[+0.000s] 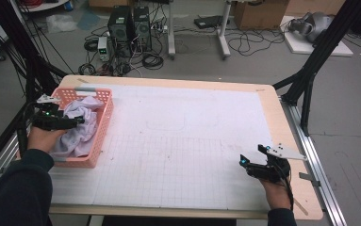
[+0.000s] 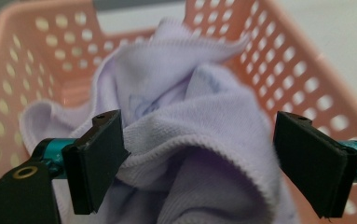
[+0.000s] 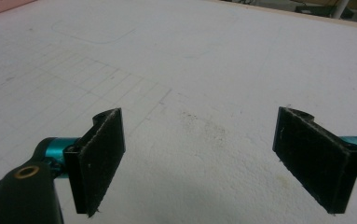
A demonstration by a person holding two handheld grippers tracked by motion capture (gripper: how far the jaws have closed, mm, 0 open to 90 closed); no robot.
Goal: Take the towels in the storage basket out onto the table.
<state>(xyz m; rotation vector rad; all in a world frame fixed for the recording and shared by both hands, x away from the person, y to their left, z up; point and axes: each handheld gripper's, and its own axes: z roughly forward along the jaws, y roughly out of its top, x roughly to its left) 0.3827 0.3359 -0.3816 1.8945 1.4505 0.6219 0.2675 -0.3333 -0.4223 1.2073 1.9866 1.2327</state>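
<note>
A pale lilac cloth (image 1: 80, 123) lies crumpled in a pink perforated basket (image 1: 103, 117) at the table's left edge. My left gripper (image 1: 77, 121) reaches over the basket's near-left side. In the left gripper view its jaws stand wide apart around a raised fold of the cloth (image 2: 199, 135), with the basket (image 2: 302, 70) wall behind; the left gripper (image 2: 199, 168) is open. My right gripper (image 1: 251, 160) hovers low over the white gridded mat (image 1: 183, 141) near the front right corner. The right gripper (image 3: 199, 163) is open with nothing between its jaws, just bare mat (image 3: 204, 70).
The wooden table (image 1: 282, 122) rim frames the mat. Black frame posts (image 1: 310, 70) stand at the right and left. Computer towers (image 1: 128, 26) and cables sit on the floor beyond the far edge.
</note>
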